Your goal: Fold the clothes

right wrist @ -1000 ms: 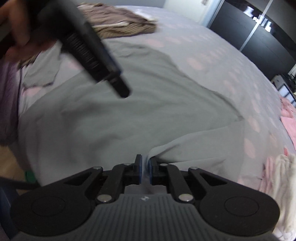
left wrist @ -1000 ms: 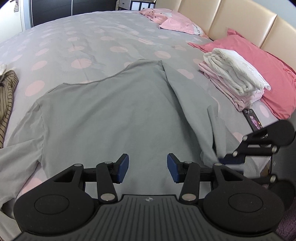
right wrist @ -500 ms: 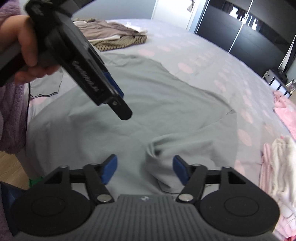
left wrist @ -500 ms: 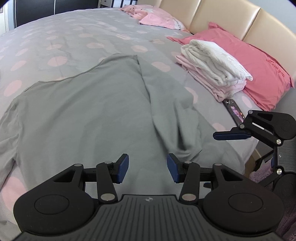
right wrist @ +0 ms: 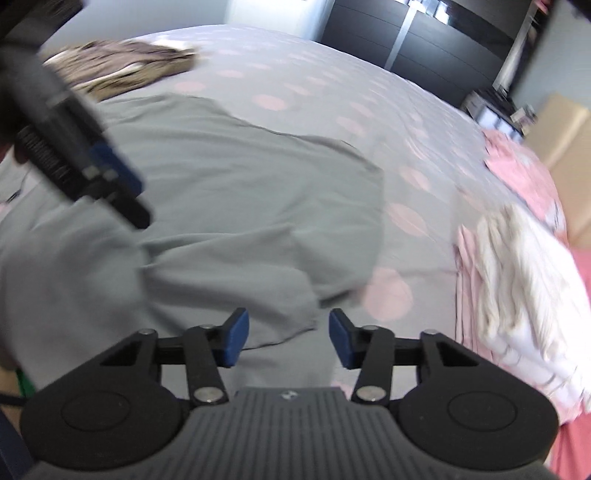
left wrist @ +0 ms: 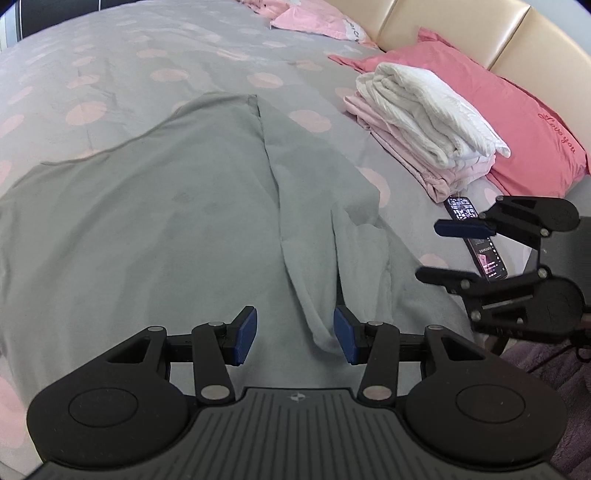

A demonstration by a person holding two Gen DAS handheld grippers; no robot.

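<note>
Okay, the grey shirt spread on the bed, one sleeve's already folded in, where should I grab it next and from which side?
Probably grip the folded sleeve's loose cuff end on the grey shirt, coming from the near bed edge. It lies bunched and raised between the open left gripper pads, so there is a fold to pinch; the flat body offers none. The right gripper, open and empty, has just been closing.

A: The bed cover (left wrist: 207, 51) is grey with pale pink dots. The shirt (left wrist: 147, 229) spread on it is plain grey-green.

B: And by the bed's head edge?

A: A deep pink pillow (left wrist: 517, 122) with dark stitched lettering, in front of a beige headboard (left wrist: 461, 33). On the folded pile (left wrist: 424, 125), white lies over light pink.

B: The tongs?

A: Black, with blue pads (left wrist: 243, 338). At the far edge lies a brown striped heap (right wrist: 122, 66).
</note>
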